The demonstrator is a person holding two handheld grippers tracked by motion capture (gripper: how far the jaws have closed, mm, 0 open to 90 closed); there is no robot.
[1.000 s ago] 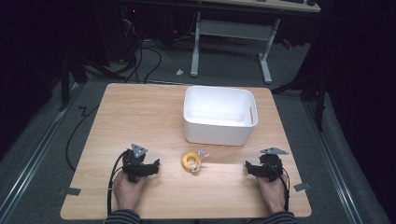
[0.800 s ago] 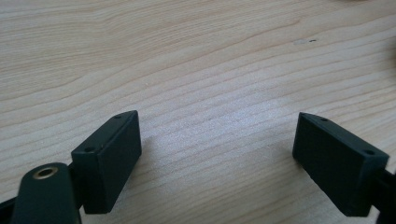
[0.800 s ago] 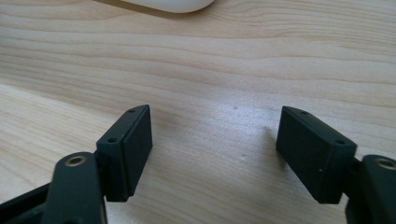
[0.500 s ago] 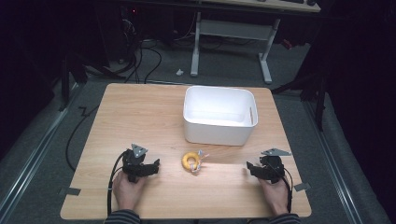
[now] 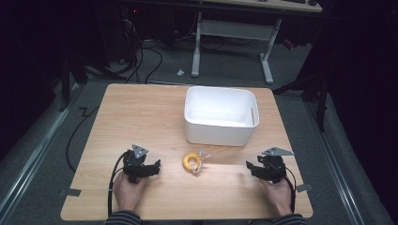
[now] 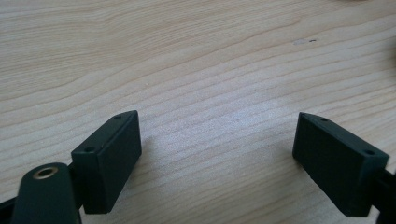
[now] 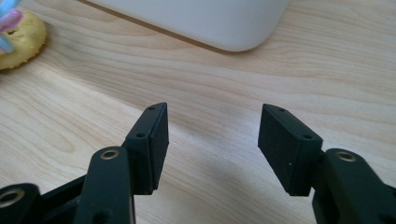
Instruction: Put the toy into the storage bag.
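Observation:
A small yellow ring [image 5: 191, 162] with pastel strands tied to it lies on the wooden table [image 5: 141, 117], just in front of a white bin [image 5: 219, 116]. To its left my left gripper [image 5: 155, 165] rests open on the table, jaws wide apart over bare wood [image 6: 217, 140]. At the right, my right gripper [image 5: 250, 167] is open too, with nothing between its jaws [image 7: 212, 140]. The right gripper view catches the yellow ring [image 7: 21, 32] at the upper left and the white bin's [image 7: 205, 18] rounded corner ahead.
A hand holds each gripper near the table's front edge. Tape marks sit at the front corners [image 5: 69, 191]. Beyond the table are a dark floor with cables [image 5: 141, 61] and a white desk frame [image 5: 234, 33].

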